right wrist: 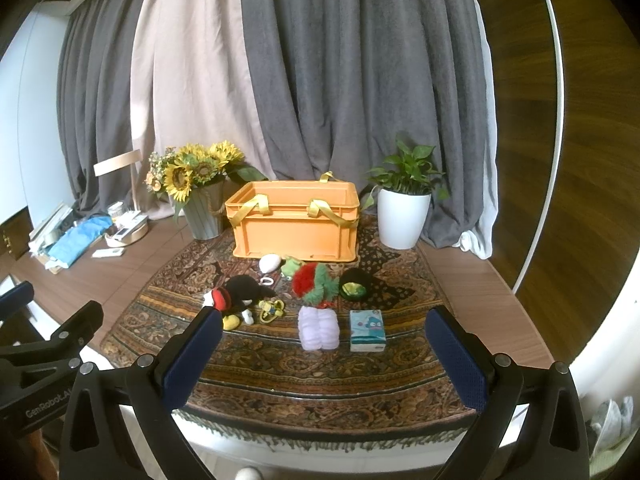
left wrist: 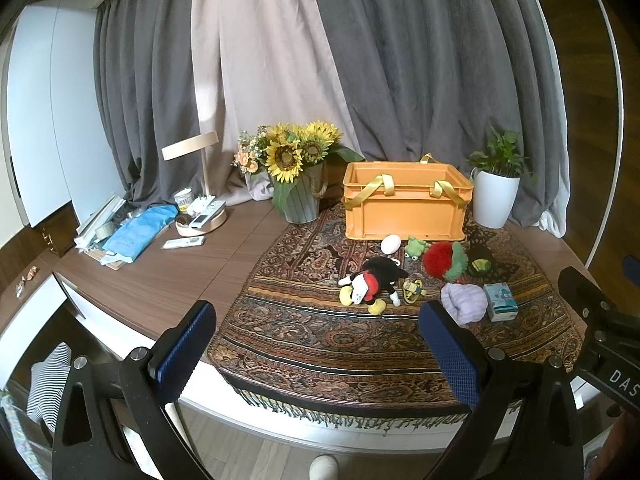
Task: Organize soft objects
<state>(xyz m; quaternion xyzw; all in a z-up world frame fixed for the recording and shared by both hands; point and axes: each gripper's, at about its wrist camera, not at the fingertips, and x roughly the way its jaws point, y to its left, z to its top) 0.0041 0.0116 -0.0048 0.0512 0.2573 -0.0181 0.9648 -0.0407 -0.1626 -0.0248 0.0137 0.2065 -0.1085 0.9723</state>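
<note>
1. A patterned rug [right wrist: 280, 364] covers the right part of the wooden desk [left wrist: 168, 280], its fringe hanging over the front edge.
2. A grey pot of sunflowers [left wrist: 294, 168] stands toward the back edge.
3. A white pot with a green plant [right wrist: 404, 216] stands near the back right corner.
4. A wooden lamp [left wrist: 200, 168] rises by the back left, remotes lying on its round base.
5. One white remote [left wrist: 183, 243] lies on the bare wood in front of that base.
6. A blue cloth [left wrist: 136, 232] lies at the left edge over stacked flat items.
7. Grey and beige curtains [right wrist: 320, 80] hang behind the desk.
</note>
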